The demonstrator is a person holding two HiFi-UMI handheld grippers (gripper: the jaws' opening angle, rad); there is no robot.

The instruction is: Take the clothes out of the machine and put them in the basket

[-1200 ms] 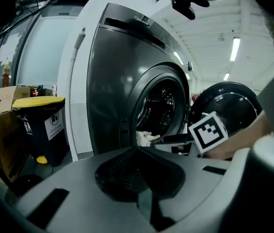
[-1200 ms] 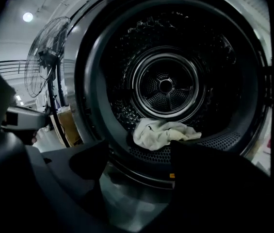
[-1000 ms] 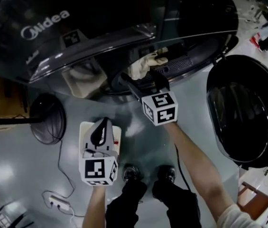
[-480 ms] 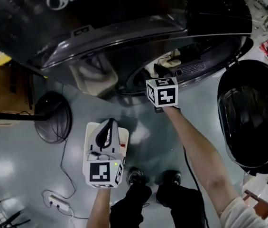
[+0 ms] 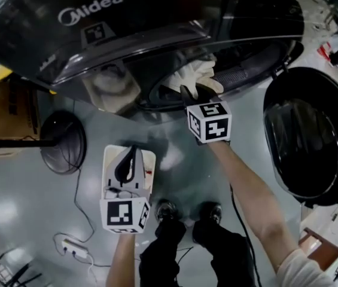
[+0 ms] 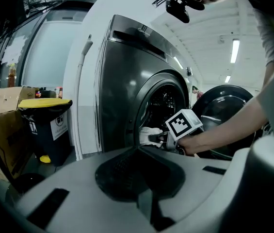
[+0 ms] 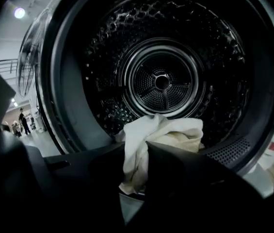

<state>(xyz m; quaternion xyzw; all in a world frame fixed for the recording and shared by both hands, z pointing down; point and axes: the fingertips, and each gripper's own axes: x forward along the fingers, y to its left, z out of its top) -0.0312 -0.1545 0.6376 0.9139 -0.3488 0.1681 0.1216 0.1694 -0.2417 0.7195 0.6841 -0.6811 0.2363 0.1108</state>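
One pale cloth [image 7: 162,130] in play. The right gripper [image 7: 136,154] is clamped on a fold of it at the mouth of the drum [image 7: 162,81], and the rest is bunched on the lower rim [image 7: 73,130]. The left gripper [image 6: 137,149] has its jaws together, empty, low in front of the machine [image 6: 122,81]. Suggest pulling straight out and slightly up so the tail clears the rim. No basket visible, so locate it before swinging over.

Dark trousers [image 5: 167,257], black shoes [image 5: 167,210], pale sleeve [image 5: 292,274]

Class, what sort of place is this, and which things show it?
Probably a workshop or lab hall, not a home: the washing machine stands beside a yellow-lidded bin and cardboard box, under ceiling strip lights.
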